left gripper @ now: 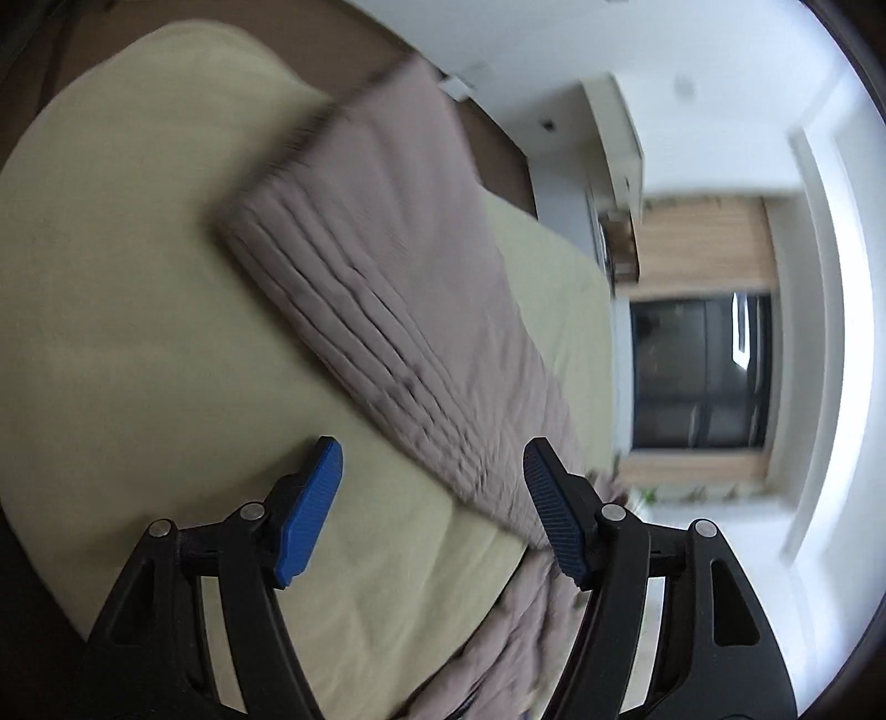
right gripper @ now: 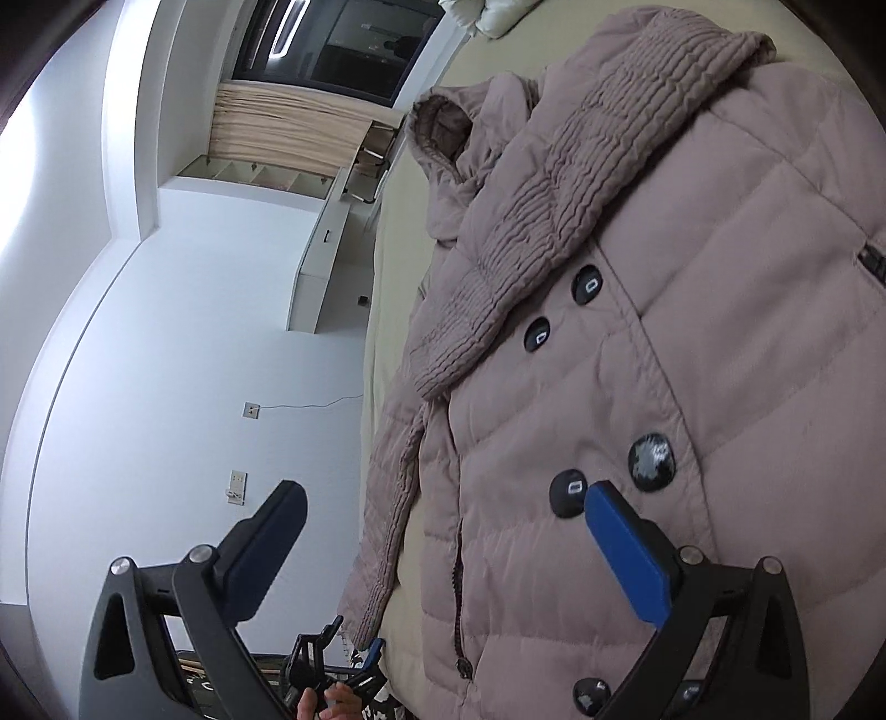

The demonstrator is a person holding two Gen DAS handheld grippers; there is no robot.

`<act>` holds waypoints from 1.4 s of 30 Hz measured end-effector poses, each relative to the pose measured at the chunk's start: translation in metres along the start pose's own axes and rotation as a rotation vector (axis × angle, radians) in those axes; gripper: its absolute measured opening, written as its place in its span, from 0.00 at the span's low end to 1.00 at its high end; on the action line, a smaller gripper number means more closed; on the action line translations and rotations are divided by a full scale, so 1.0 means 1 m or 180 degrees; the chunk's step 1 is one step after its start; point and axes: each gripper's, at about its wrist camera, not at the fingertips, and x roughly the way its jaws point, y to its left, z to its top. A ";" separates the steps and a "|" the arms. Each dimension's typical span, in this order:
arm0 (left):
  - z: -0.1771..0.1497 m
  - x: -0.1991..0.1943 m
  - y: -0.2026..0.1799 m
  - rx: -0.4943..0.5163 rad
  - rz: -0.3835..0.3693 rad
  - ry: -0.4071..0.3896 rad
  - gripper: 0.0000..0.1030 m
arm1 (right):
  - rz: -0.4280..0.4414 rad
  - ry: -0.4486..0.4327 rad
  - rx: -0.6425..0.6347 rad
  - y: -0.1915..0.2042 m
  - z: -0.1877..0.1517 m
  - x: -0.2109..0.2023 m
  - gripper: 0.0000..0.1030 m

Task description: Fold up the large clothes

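A large dusty-pink puffer coat with black buttons lies spread on a pale yellow-green bed, its ribbed collar folded over and one sleeve lying along the bed edge. In the left wrist view a ribbed part of the coat stretches across the bed. My left gripper is open and empty, held just above the coat's near edge. My right gripper is open and empty above the coat's buttoned front. The left gripper also shows at the bottom of the right wrist view.
A white wall with sockets and a cable runs beside the bed. A dark window with beige curtains and a white cabinet stand beyond the bed. A white pillow lies at the bed's far end.
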 end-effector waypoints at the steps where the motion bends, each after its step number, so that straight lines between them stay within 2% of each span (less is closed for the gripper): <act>1: 0.003 0.002 0.007 -0.0107 -0.0029 -0.0051 0.65 | -0.0014 0.0015 -0.0009 0.002 -0.004 -0.001 1.00; 3: 0.007 0.007 0.017 -0.0363 -0.0148 -0.0137 0.65 | -0.0039 0.0013 -0.0010 0.003 -0.005 -0.004 1.00; 6: 0.007 0.009 0.010 -0.0366 -0.0120 -0.0310 0.62 | -0.0046 -0.0028 0.0007 0.003 -0.008 -0.014 1.00; 9: 0.005 0.011 -0.015 -0.0226 -0.0030 -0.0363 0.34 | -0.0056 -0.0045 0.0003 0.002 -0.008 -0.022 1.00; 11: -0.007 0.005 -0.048 0.0167 -0.0016 -0.0420 0.21 | -0.0073 -0.0060 -0.0005 -0.001 -0.009 -0.029 1.00; 13: -0.030 0.002 -0.087 0.0683 -0.0018 -0.0439 0.17 | -0.0091 -0.0089 0.0007 -0.007 -0.010 -0.037 1.00; 15: -0.069 0.007 -0.133 0.1276 -0.0080 -0.0367 0.14 | -0.0141 -0.0108 0.0032 -0.014 -0.009 -0.043 0.99; 16: -0.089 0.012 -0.153 0.1536 -0.0124 -0.0309 0.09 | -0.0166 -0.0115 0.0038 -0.016 -0.009 -0.046 0.99; 18: -0.140 0.027 -0.193 0.2139 -0.0195 -0.0126 0.09 | -0.0199 -0.0142 0.0050 -0.021 -0.008 -0.051 0.97; 20: -0.209 0.051 -0.227 0.2755 -0.0269 0.0134 0.09 | -0.0202 -0.0191 0.0047 -0.024 -0.007 -0.060 0.97; 22: -0.282 0.077 -0.246 0.3252 -0.0314 0.0334 0.09 | -0.0209 -0.0244 0.0042 -0.027 -0.005 -0.068 0.97; 23: -0.306 0.083 -0.248 0.3381 -0.0336 0.0405 0.09 | -0.0219 -0.0274 0.0052 -0.029 -0.004 -0.073 0.97; 25: -0.338 0.099 -0.247 0.3319 -0.0333 0.0565 0.09 | -0.0206 -0.0314 0.0086 -0.033 -0.003 -0.081 0.97; 26: -0.341 0.103 -0.241 0.3181 -0.0281 0.0600 0.09 | -0.0186 -0.0319 0.0099 -0.036 -0.002 -0.085 0.97; 28: -0.322 0.107 -0.219 0.2788 -0.0254 0.0663 0.09 | -0.0199 -0.0308 0.0109 -0.039 -0.001 -0.088 0.97; 30: -0.289 0.094 -0.182 0.2486 -0.0106 0.0586 0.09 | -0.0227 -0.0296 0.0124 -0.044 0.000 -0.089 0.97; 32: -0.244 0.088 -0.146 0.2024 0.0011 0.0453 0.09 | -0.0232 -0.0293 0.0153 -0.048 -0.001 -0.087 0.97; 34: -0.195 0.081 -0.111 0.1489 0.0101 0.0250 0.09 | -0.0222 -0.0274 0.0190 -0.049 -0.002 -0.080 0.97; 37: -0.145 0.064 -0.066 0.0914 0.0167 -0.0034 0.10 | -0.0237 -0.0181 0.0188 -0.046 -0.006 -0.065 0.97; 40: -0.113 0.053 -0.042 0.0621 0.0214 -0.0242 0.12 | -0.0251 -0.0077 0.0098 -0.034 -0.011 -0.049 0.97; 42: -0.099 0.045 -0.031 0.0470 0.0234 -0.0364 0.25 | -0.0253 -0.0036 0.0059 -0.027 -0.014 -0.041 0.97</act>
